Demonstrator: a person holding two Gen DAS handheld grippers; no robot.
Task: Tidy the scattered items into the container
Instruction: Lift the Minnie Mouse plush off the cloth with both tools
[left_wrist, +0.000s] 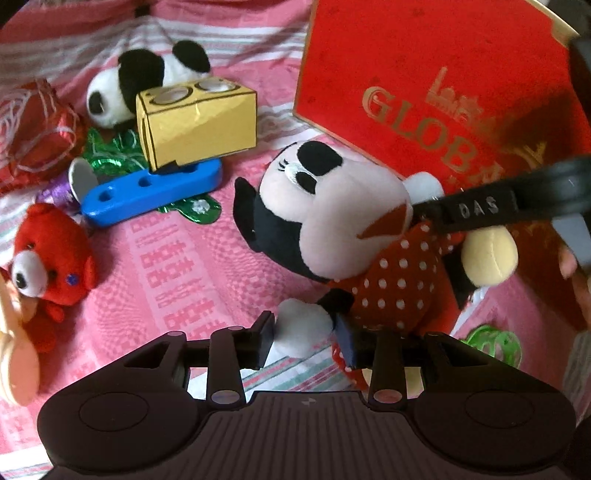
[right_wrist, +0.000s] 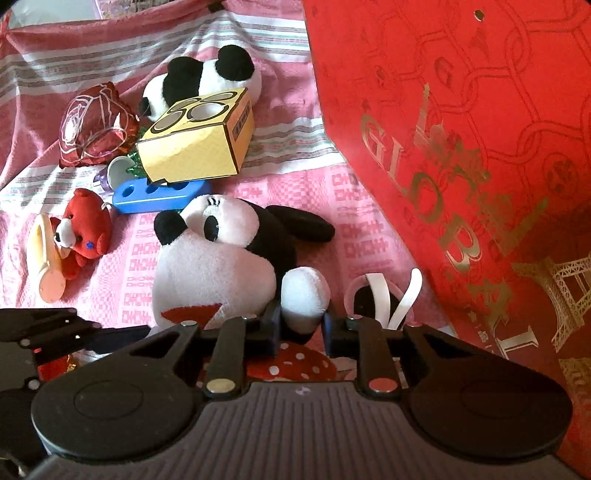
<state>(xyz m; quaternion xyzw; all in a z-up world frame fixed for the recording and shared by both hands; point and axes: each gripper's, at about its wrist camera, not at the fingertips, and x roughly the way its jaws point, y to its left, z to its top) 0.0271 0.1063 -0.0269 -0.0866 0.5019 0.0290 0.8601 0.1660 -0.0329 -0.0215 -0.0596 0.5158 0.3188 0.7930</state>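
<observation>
The mouse plush toy (left_wrist: 332, 229) lies on the pink patterned bedspread (left_wrist: 155, 266) at the centre of the left wrist view, directly beside the red paper bag (left_wrist: 424, 74), which fills the upper right of the frame.

Left gripper (left_wrist: 303, 341): the jaws stand part open around one white hand of the plush toy. The left pad is clear of the hand; whether the right pad touches it cannot be told.

Right gripper (right_wrist: 301, 326): the jaws are closed on the other white hand of the plush toy (right_wrist: 221, 258), with a pad pressed on each side. In the left wrist view this gripper crosses the right side of the frame as a dark bar above the toy's polka-dot dress.

Remaining items, upper left of both frames:
- Panda plush (left_wrist: 140, 81), behind the yellow carton.
- Yellow carton (left_wrist: 195, 122), resting on the blue block.
- Blue block with holes (left_wrist: 151, 192).
- Red foil parcel (left_wrist: 37, 129).

Red teddy bear (left_wrist: 51, 266) lies at the left edge, touching a peach-coloured object (right_wrist: 46, 258).

The bag's white handles (right_wrist: 384, 295) show just right of the right gripper.
</observation>
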